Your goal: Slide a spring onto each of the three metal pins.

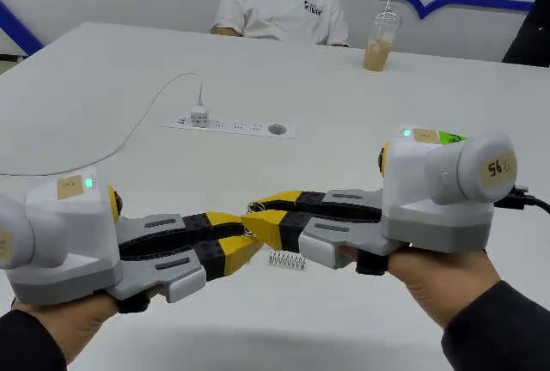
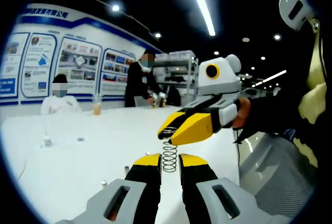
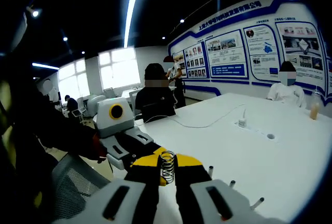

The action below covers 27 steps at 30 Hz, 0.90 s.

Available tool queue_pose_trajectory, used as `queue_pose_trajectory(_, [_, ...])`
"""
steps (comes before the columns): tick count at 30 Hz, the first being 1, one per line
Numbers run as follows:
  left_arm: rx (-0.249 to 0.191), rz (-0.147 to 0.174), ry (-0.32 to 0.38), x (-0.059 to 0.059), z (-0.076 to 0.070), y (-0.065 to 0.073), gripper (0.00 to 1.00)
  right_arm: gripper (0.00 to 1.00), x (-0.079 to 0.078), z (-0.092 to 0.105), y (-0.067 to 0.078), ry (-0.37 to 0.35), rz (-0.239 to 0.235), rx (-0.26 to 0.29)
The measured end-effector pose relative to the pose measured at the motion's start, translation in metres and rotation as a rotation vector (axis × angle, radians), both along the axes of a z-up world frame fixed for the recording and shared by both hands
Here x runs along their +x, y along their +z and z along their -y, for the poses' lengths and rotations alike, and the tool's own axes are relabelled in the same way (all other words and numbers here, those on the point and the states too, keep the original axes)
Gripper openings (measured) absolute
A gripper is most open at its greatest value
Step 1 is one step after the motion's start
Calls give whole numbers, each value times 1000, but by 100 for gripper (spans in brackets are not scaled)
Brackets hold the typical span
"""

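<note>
White table (image 1: 361, 105): bare top under both grippers, which were held tip to tip above its near edge.
Left gripper (image 2: 169, 163): yellow-tipped black jaws clenched on the lower end of a spring; held in the person's left hand (image 1: 60, 324).
Right gripper (image 3: 167, 163): jaws likewise closed on the spring, taking it from the opposite end; held in the right hand (image 1: 438, 272).
Spring (image 2: 169, 151): a small metal coil, spanning the short gap between the two pairs of jaw tips, off the table.
Second spring (image 1: 287, 260): lay flat on the table, just below the right gripper's jaws, touching neither gripper.
Pins (image 3: 210, 171): three thin metal posts, upright on the table in a short row, seen in the right gripper view just beyond the jaws and to their right; all three bare.
Power strip (image 1: 230, 124): flat on the table's middle, one white plug in it, its cable (image 1: 129, 135) trailing away to the left.
Cup (image 1: 379, 43): clear, with a pale drink and a straw, near the far edge.
Seated person (image 1: 279, 12): white shirt, at the far side of the table.
</note>
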<state>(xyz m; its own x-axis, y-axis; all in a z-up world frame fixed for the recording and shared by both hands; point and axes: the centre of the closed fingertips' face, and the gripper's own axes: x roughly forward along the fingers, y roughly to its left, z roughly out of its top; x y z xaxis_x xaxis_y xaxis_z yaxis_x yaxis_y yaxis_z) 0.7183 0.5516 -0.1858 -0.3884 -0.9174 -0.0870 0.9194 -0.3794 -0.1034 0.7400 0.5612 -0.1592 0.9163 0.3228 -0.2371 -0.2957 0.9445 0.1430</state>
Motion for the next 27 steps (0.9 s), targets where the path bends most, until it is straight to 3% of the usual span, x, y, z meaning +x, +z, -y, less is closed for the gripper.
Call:
queue_pose_trajectory(4, [8,19,-7,-3,-1,-4,24,11,0,4,2,-8,8,-9])
queue_pose_trajectory(11, [21,14,18,5,-3,-7,34,11,-4,23,4,-49,15,-16])
queue_pose_trajectory(27, [50,36,97,27,-11,-12,54,11,-12,94,16,-218,58,-59])
